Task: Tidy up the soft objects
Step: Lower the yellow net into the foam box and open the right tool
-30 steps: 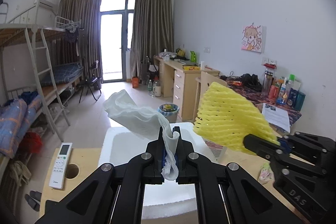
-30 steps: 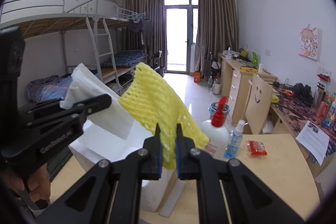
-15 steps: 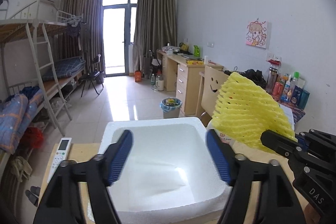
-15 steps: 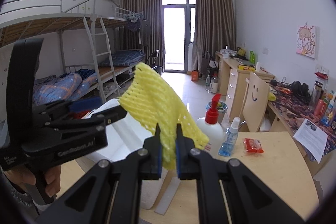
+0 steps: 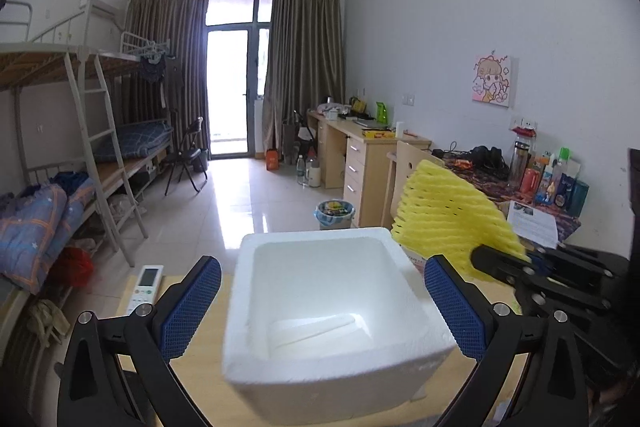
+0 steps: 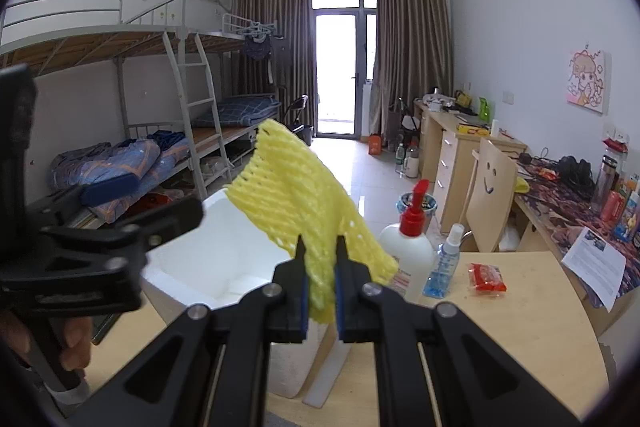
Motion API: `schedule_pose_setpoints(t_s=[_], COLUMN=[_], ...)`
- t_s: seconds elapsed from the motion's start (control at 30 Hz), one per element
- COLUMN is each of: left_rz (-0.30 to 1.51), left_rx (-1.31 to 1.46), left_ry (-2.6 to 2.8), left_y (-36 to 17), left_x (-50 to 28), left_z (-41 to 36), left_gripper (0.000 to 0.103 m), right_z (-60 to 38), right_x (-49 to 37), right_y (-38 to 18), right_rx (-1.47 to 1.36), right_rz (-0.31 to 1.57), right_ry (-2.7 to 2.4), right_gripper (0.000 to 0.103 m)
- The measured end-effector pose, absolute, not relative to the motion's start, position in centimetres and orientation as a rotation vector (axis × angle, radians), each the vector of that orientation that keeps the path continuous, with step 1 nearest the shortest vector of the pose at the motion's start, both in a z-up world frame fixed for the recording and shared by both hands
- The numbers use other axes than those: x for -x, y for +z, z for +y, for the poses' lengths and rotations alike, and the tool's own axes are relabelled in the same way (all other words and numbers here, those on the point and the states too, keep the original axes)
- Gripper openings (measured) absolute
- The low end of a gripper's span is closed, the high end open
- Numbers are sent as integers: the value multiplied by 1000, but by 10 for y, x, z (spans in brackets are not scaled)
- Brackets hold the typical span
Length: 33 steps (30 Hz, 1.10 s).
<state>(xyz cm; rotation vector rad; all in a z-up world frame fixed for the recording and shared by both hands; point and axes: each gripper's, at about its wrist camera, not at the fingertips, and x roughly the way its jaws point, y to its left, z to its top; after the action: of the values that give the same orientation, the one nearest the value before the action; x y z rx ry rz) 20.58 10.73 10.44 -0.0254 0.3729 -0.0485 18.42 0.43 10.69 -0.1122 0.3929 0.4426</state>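
The left gripper [image 5: 320,301] hovered with its fingers spread wide and empty over the white foam box [image 5: 332,311] on the table [image 6: 532,323], where a white sheet [image 5: 316,331] lay inside, while the right gripper [image 6: 320,281] pinched the yellow foam net [image 6: 308,203] just beside the box's rim.

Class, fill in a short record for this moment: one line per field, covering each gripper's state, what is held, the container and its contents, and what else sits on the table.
left gripper: open, holding nothing, its fingers either side of the box
right gripper: shut on the yellow foam net, held up beside the box
container: white foam box on the wooden table
box contents: a white foam sheet on the bottom
other table items: red-capped pump bottle, small spray bottle, red packet, remote control
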Motion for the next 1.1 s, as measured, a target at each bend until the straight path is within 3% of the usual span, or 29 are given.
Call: schedule_pose_setpoints(t_s=[0.87, 1.0, 1.1], left_rz=[337, 338, 335], left_rx=[34, 40, 42], left_ry=[91, 85, 83], left_y=[90, 90, 89], left_x=[-164, -165, -165], left_z=[144, 145, 146], left_gripper=[102, 102, 102], right_z=[59, 63, 67], right_x=[-219, -221, -221], right_y=[84, 79, 78], right_rx=[145, 158, 162], right_rz=[508, 522, 519], right_ry=[499, 500, 508], right_gripper=[13, 25, 41])
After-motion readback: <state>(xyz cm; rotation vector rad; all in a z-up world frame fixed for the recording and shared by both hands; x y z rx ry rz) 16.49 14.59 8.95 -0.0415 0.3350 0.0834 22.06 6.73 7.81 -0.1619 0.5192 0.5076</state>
